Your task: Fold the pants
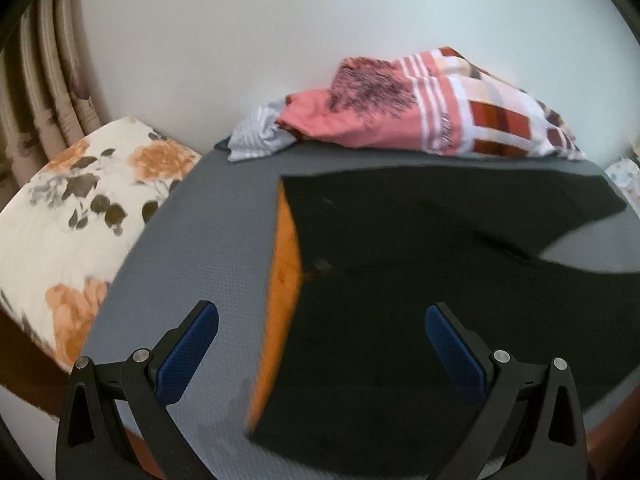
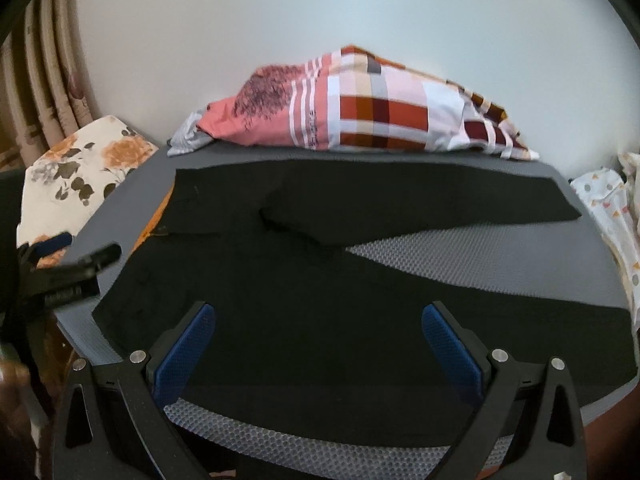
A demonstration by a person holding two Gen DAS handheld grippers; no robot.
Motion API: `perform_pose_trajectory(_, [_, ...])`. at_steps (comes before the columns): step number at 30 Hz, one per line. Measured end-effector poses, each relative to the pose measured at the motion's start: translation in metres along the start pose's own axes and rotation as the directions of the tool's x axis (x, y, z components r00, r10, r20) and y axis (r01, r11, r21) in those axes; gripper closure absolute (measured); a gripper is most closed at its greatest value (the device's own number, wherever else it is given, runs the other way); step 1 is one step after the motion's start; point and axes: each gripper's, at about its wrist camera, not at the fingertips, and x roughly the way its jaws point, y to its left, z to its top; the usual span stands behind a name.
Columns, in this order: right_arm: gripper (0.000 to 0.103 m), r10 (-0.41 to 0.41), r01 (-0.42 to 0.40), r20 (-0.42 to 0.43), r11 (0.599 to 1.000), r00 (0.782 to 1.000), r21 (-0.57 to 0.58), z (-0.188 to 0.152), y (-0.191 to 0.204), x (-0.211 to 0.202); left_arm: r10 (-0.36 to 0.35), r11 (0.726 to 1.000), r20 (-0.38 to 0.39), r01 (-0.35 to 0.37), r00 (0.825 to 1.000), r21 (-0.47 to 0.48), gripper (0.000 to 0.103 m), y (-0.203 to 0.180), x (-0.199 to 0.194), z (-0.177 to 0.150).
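Black pants [image 1: 400, 288] lie spread flat on a grey mat [image 1: 208, 240], waist to the left, with an orange waistband lining [image 1: 282, 280] showing. The two legs fan out to the right in a V. My left gripper [image 1: 322, 320] hovers open above the waistband's near end, nothing between its blue pads [image 1: 188, 352]. In the right wrist view the pants [image 2: 320, 320] fill the mat [image 2: 480, 256]. My right gripper [image 2: 318, 320] is open over the near leg. The left gripper [image 2: 86, 264] shows at that view's left edge.
A pile of pink and plaid cloth [image 1: 420, 112] lies along the mat's far edge against a white wall. A floral cushion [image 1: 80, 208] and curtains [image 1: 44, 92] sit to the left. Patterned white fabric [image 2: 612, 216] lies off the mat's right side.
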Motion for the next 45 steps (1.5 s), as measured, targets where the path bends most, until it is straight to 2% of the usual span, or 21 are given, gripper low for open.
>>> perform_pose_trajectory(3, [0.0, 0.002, -0.001, -0.036, 1.0, 0.999, 0.014, -0.001, -0.004, 0.015, -0.095, 0.995, -0.007, 0.094, 0.995, -0.026, 0.003, 0.032, 0.035, 0.025])
perform_pose_trajectory(5, [0.0, 0.002, -0.001, -0.052, 1.0, 0.999, 0.02, -0.002, -0.006, 0.024, -0.125, 0.991, -0.03, 0.123, 0.992, -0.041, 0.02, 0.05, 0.063, 0.042])
perform_pose_trajectory(7, [0.0, -0.003, 0.004, -0.062, 1.0, 0.998, 0.022, -0.001, -0.007, 0.032, -0.172, 0.984, -0.056, 0.169, 0.984, -0.055, 0.029, 0.065, 0.096, 0.062])
perform_pose_trajectory(11, [0.0, -0.005, 0.007, -0.08, 1.0, 0.997, 0.02, 0.001, -0.007, 0.046, -0.171, 0.985, -0.068, 0.169, 0.983, -0.031, 0.029, 0.083, 0.158, 0.094])
perform_pose_trajectory(14, [0.0, -0.006, 0.008, -0.103, 1.0, 0.995, 0.016, 0.0, -0.008, 0.059, -0.18, 0.983, -0.131, 0.184, 0.975, 0.017, 0.029, 0.086, 0.208, 0.108])
perform_pose_trajectory(15, [0.0, -0.007, 0.009, -0.11, 1.0, 0.994, 0.015, 0.0, -0.009, 0.063, -0.161, 0.985, -0.141, 0.167, 0.977, 0.032, 0.029, 0.086, 0.218, 0.111])
perform_pose_trajectory(19, [0.0, -0.016, 0.019, -0.137, 1.0, 0.99, 0.019, 0.0, -0.013, 0.077, -0.237, 0.967, -0.179, 0.249, 0.955, 0.048, 0.029, 0.086, 0.25, 0.119])
perform_pose_trajectory(22, [0.0, -0.025, 0.029, -0.153, 0.999, 0.988, 0.026, 0.002, -0.016, 0.086, -0.234, 0.962, -0.211, 0.258, 0.949, 0.093, 0.031, 0.077, 0.267, 0.123])
perform_pose_trajectory(23, [0.0, -0.025, 0.031, -0.158, 0.999, 0.987, 0.032, 0.003, -0.018, 0.089, -0.285, 0.948, -0.217, 0.307, 0.934, 0.078, 0.037, 0.077, 0.27, 0.123])
perform_pose_trajectory(24, [0.0, -0.023, 0.03, -0.162, 0.999, 0.987, 0.038, 0.004, -0.019, 0.091, -0.388, 0.913, -0.231, 0.407, 0.892, 0.04, 0.046, 0.077, 0.273, 0.123])
perform_pose_trajectory(25, [0.0, -0.022, 0.029, -0.167, 0.999, 0.986, 0.044, 0.005, -0.02, 0.092, -0.439, 0.891, -0.238, 0.453, 0.867, 0.008, 0.064, 0.078, 0.275, 0.122])
perform_pose_trajectory(26, [0.0, -0.021, 0.029, -0.167, 0.999, 0.986, 0.046, 0.005, -0.02, 0.093, -0.425, 0.9, -0.229, 0.436, 0.876, -0.003, 0.07, 0.079, 0.276, 0.123])
perform_pose_trajectory(29, [0.0, -0.025, 0.032, -0.156, 0.998, 0.987, 0.046, 0.008, -0.02, 0.095, -0.433, 0.901, -0.214, 0.421, 0.876, -0.1, 0.088, 0.086, 0.275, 0.121])
perform_pose_trajectory(32, [0.0, -0.02, 0.028, -0.15, 0.998, 0.988, 0.051, 0.012, -0.022, 0.096, -0.39, 0.921, -0.19, 0.381, 0.901, -0.087, 0.092, 0.079, 0.264, 0.119])
perform_pose_trajectory(34, [0.0, -0.016, 0.024, -0.141, 0.998, 0.99, 0.056, 0.016, -0.025, 0.097, -0.389, 0.921, -0.146, 0.38, 0.91, -0.086, 0.092, 0.073, 0.245, 0.119])
perform_pose_trajectory(36, [0.0, 0.018, -0.007, -0.121, 0.996, 0.992, 0.089, 0.028, -0.034, 0.097, -0.377, 0.926, -0.094, 0.373, 0.922, -0.054, 0.093, 0.064, 0.218, 0.119])
perform_pose_trajectory(39, [0.0, 0.126, -0.111, -0.08, 0.979, 0.989, 0.168, 0.054, -0.052, 0.101, -0.385, 0.923, -0.023, 0.384, 0.923, -0.022, 0.093, 0.06, 0.174, 0.115])
perform_pose_trajectory(41, [0.0, 0.266, -0.236, -0.071, 0.93, 0.961, 0.282, 0.075, -0.071, 0.113, -0.382, 0.924, 0.036, 0.381, 0.923, 0.033, 0.093, 0.052, 0.139, 0.108])
perform_pose_trajectory(43, [0.0, 0.406, -0.348, -0.058, 0.841, 0.912, 0.414, 0.093, -0.089, 0.132, -0.383, 0.923, 0.076, 0.378, 0.921, 0.078, 0.093, 0.045, 0.11, 0.101])
perform_pose_trajectory(45, [0.0, 0.51, -0.411, -0.043, 0.737, 0.859, 0.536, 0.107, -0.104, 0.153, -0.396, 0.916, 0.122, 0.382, 0.91, 0.121, 0.093, 0.037, 0.074, 0.087])
